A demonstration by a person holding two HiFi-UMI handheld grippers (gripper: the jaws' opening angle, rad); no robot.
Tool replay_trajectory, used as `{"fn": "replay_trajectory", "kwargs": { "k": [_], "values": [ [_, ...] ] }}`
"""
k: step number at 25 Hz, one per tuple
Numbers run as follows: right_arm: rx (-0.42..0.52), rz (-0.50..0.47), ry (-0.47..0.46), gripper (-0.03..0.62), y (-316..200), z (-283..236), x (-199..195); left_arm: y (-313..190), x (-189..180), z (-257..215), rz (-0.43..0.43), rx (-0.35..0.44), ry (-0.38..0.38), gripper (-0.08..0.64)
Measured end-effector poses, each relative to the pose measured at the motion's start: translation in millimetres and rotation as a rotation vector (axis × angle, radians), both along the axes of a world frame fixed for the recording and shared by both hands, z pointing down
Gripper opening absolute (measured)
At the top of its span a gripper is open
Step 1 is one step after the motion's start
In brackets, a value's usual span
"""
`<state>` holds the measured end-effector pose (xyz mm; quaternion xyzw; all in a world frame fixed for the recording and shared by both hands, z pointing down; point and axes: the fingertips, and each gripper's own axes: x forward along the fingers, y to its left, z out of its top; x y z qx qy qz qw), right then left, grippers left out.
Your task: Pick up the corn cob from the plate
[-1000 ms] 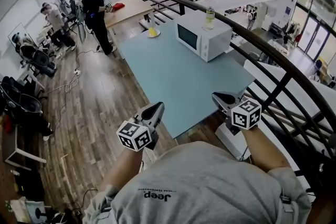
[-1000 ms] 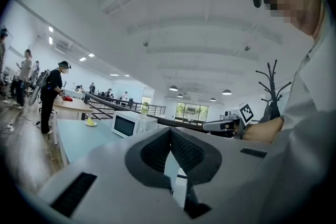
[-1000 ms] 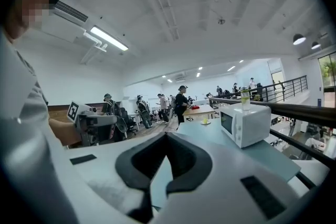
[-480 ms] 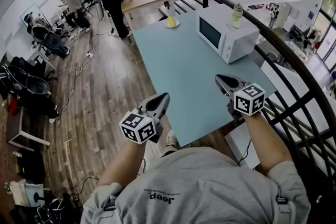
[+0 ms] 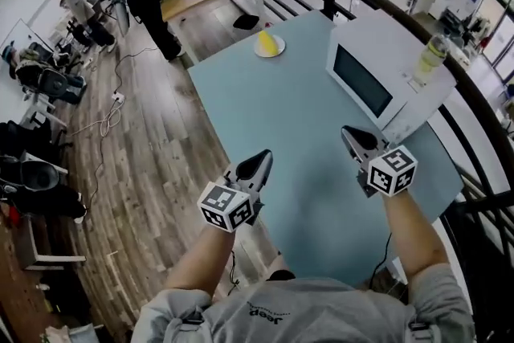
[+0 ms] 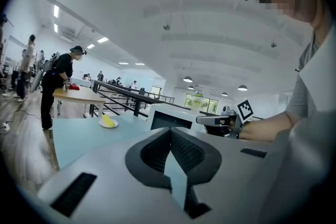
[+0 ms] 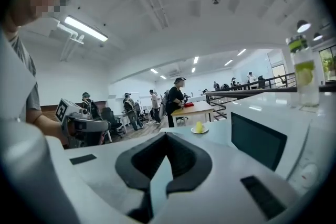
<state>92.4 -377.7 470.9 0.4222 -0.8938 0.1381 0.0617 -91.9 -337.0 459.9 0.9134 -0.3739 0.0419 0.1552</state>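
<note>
now both claws sit over the pale blue tabletop (image 5: pixel 281 120), whereas a second earlier they hung at its near edge; the whole scene has slid toward the camera as the person steps forward. left claw (image 5: pixel 262 160): pads pressed together, nothing between them. right claw (image 5: pixel 352 135): pads likewise closed at the tips and empty. the corn cob (image 5: pixel 268 41) stands on its small white plate (image 5: pixel 259 52) at the far end of the tabletop, larger in the head view than before yet still well apart from both claws. a white microwave (image 5: pixel 377 80) lies to the right of the path, a drinks bottle (image 5: pixel 430 57) on top of it. judged stage: approach only; no grasp begun. either claw must spread before it can close on the cob, and more reach is needed first.
</note>
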Motion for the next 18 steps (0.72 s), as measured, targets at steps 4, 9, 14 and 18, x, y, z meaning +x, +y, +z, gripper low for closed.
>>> {"fn": "replay_trajectory", "kwargs": {
  "k": [4, 9, 14, 18],
  "values": [
    [-0.041, 0.039, 0.030, 0.015, -78, 45, -16, -94, -4, 47, 0.010, -0.034, 0.020, 0.018],
    [-0.064, 0.035, 0.087, 0.015, -160, 89, -38, -190, -11, 98, -0.026, -0.053, 0.004, 0.018],
    [-0.076, 0.024, 0.150, 0.015, -235, 121, -60, -292, -28, 138, -0.110, -0.115, -0.024, 0.018],
    [-0.082, 0.007, 0.176, 0.016, -274, 147, -72, -366, -30, 169, -0.187, -0.182, -0.041, 0.020]
  ]
}}
